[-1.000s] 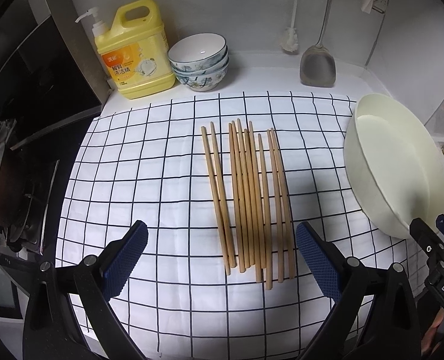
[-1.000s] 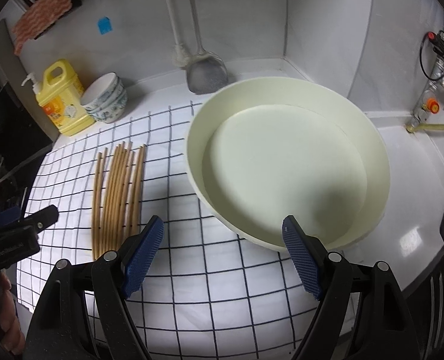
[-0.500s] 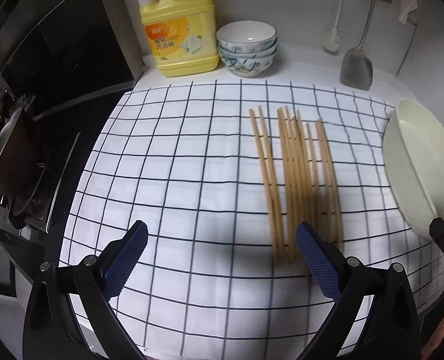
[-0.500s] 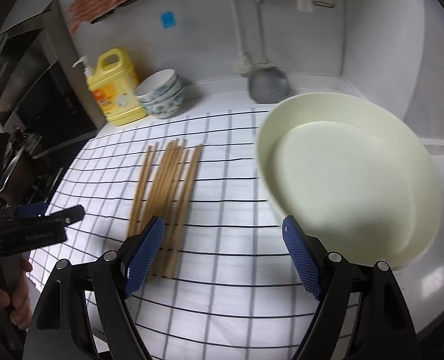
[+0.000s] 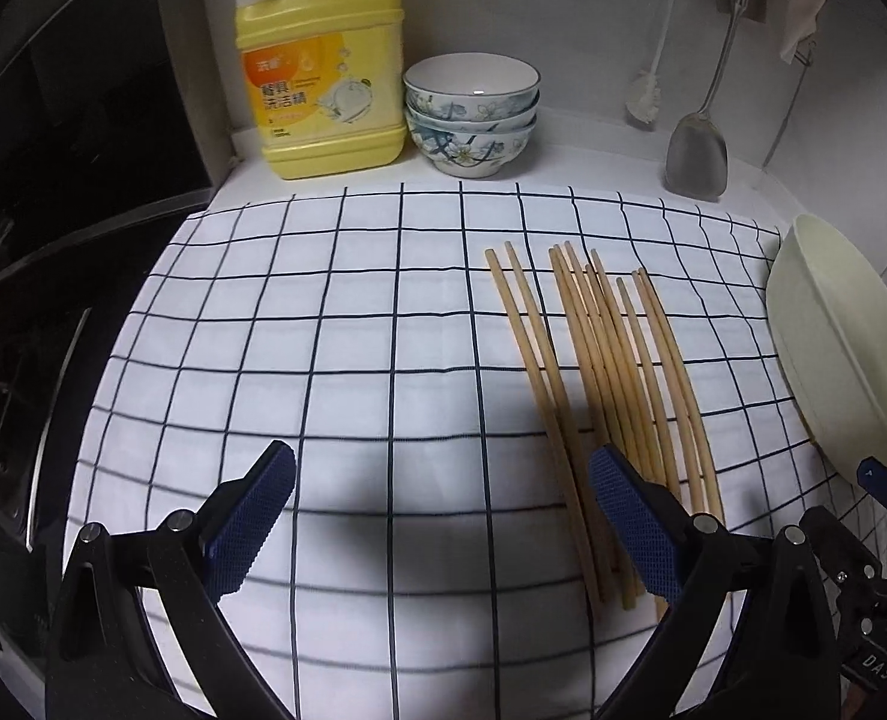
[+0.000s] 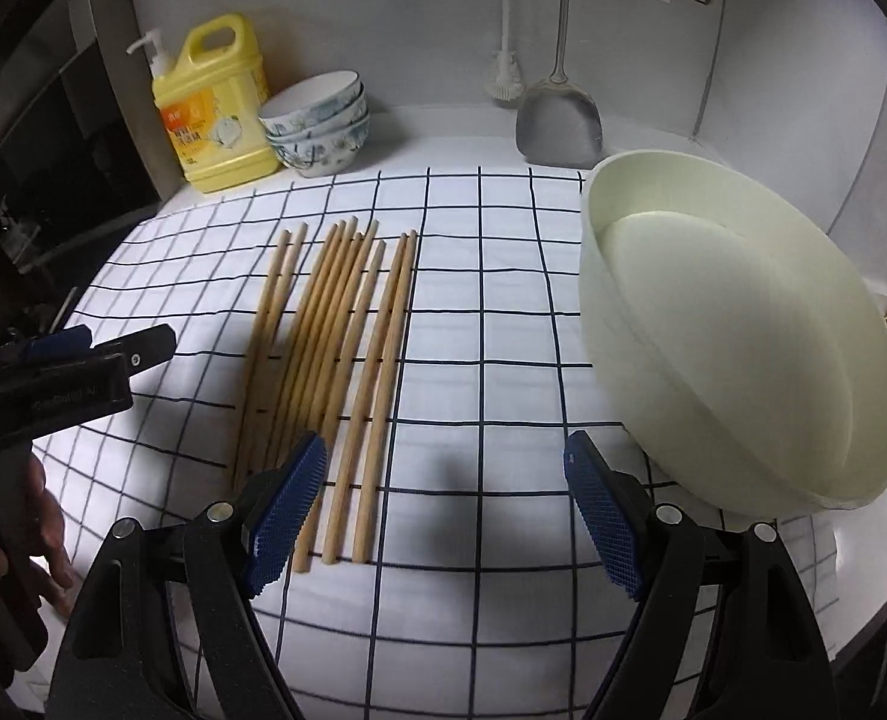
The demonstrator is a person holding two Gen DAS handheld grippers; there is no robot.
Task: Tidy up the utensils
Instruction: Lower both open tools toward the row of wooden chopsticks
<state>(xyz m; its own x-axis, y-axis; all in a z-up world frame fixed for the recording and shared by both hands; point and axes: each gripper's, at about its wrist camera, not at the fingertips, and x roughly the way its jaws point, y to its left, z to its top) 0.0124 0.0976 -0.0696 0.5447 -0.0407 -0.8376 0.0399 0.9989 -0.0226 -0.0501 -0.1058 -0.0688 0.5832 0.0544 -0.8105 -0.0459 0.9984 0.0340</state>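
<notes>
The long tan chopsticks lay side by side on the checked cloth near a yellow soap jug, and both the left gripper and the right gripper were wide open, holding nothing.

L gripper wide apart – empty, R gripper same

The chopsticks look like pale, matt wood, lying on a white cloth with a dark grid that appears soft and slightly creased. The basin is smooth cream plastic with a dull sheen, the detergent jug is glossy yellow plastic, and the stacked bowls look like glazed ceramic. The spatula is brushed metal, and each claw's pads are blue, finely textured rubber on matt black plastic.
</notes>
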